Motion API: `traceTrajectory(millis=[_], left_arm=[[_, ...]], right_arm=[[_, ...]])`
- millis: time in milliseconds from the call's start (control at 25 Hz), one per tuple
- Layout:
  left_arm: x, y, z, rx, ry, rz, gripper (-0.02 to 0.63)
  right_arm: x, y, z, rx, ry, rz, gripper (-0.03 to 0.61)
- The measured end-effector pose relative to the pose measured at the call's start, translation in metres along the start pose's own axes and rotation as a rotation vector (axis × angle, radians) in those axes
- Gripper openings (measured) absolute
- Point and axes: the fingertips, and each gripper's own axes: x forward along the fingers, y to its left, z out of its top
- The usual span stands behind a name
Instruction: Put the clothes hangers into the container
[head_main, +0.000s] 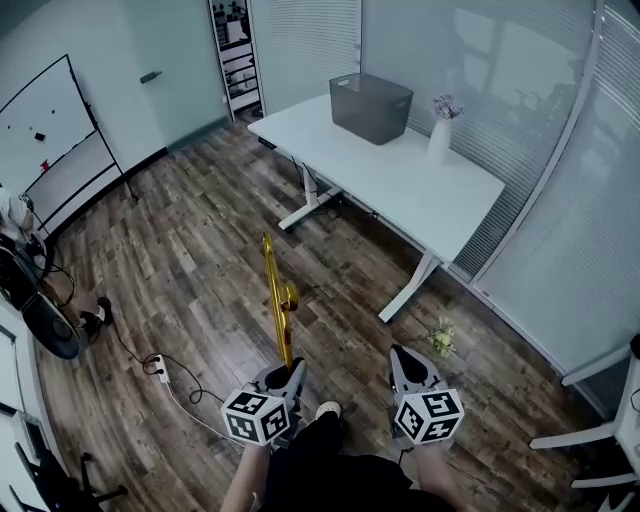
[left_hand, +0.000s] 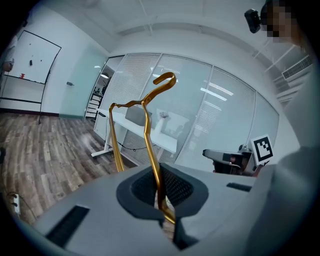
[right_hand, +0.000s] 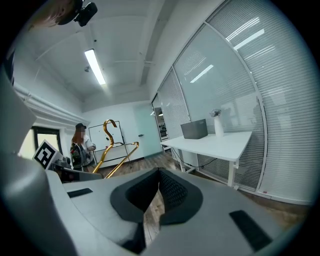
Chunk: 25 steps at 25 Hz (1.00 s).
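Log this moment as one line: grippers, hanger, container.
left gripper: shut on gold hanger | right gripper: shut, empty | grey container: on white table, ahead | hanger: not yet in container

Office/mtg room: white table (head_main: 400, 185) beside glass partition walls w/ blinds (head_main: 560, 230); whiteboard (head_main: 45, 130) on stand well left of table; wood-look floor (head_main: 200, 260).

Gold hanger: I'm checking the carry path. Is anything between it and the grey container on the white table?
Nothing visible does. The left gripper holds the gold hanger over open wood floor that runs up to the white table; the grey container stands open on it, with the vase beside it.
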Motion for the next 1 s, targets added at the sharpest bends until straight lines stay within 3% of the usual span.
traceTrajectory(millis=[1000], left_arm=[[0.074,0.086,0.050,-0.010,0.012,-0.023,0.008]], right_arm=[[0.118,-0.018,0.021,0.012,0.018,-0.024,0.026]])
